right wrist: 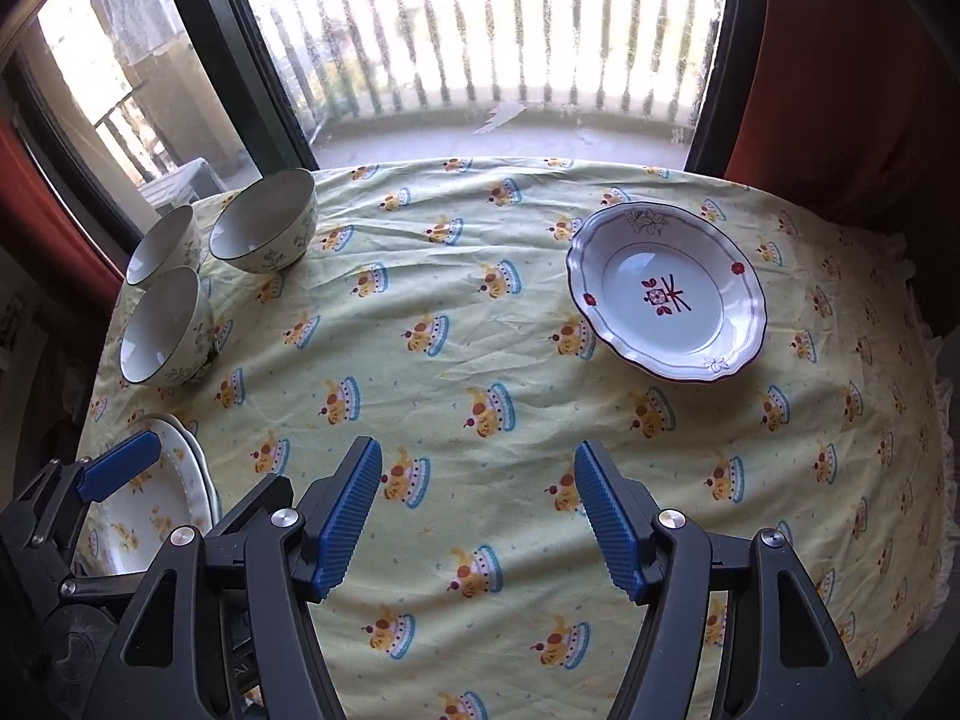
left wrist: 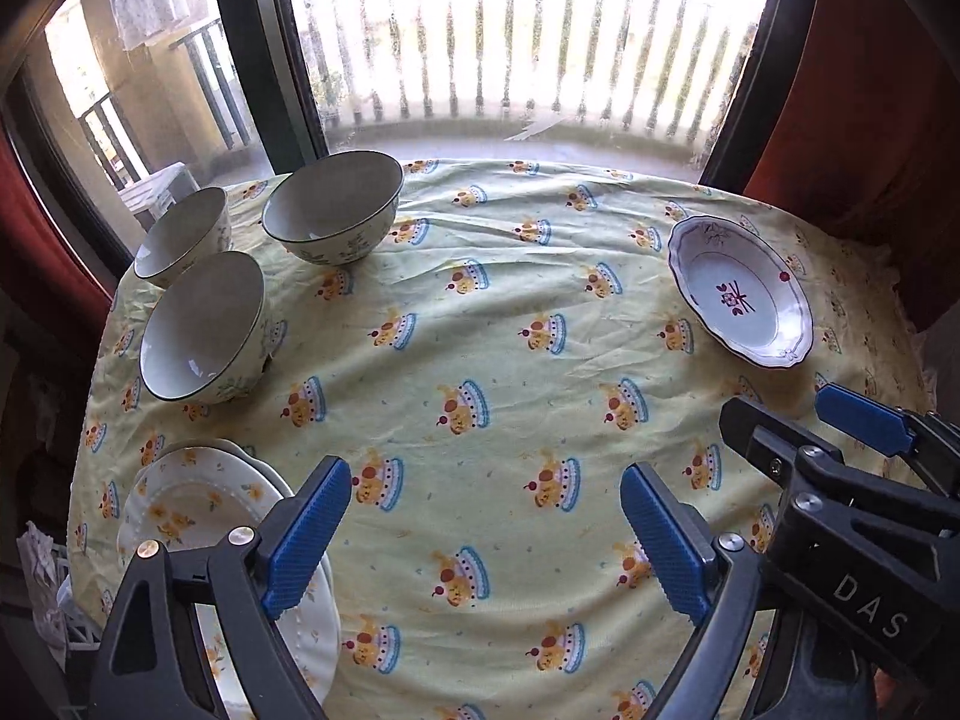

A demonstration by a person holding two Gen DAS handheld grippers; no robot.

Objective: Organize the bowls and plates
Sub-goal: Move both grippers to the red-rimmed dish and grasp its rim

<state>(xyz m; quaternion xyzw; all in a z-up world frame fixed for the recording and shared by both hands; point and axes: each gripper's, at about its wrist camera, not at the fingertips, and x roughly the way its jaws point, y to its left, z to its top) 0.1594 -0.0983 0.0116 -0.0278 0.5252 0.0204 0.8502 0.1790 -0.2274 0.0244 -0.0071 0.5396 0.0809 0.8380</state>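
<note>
Three cream floral bowls stand at the far left: the back one (left wrist: pixel 180 234), the right one (left wrist: pixel 333 210) and the near one (left wrist: pixel 201 327); they also show in the right wrist view (right wrist: pixel 264 222). A white deep plate with a red motif (left wrist: pixel 741 291) (right wrist: pixel 666 291) sits at the right. A stack of yellow-flowered plates (left wrist: pixel 192 516) (right wrist: pixel 156 510) lies at the near left. My left gripper (left wrist: pixel 486 534) is open and empty above the cloth, beside the stack. My right gripper (right wrist: pixel 477 516) is open and empty over the table's middle.
The table wears a yellow tablecloth (left wrist: pixel 480 360) with printed cakes. Behind it are a glass balcony door (left wrist: pixel 510 48) and red curtains (left wrist: pixel 870 90). The right gripper's blue pad (left wrist: pixel 864 414) shows in the left wrist view at the right.
</note>
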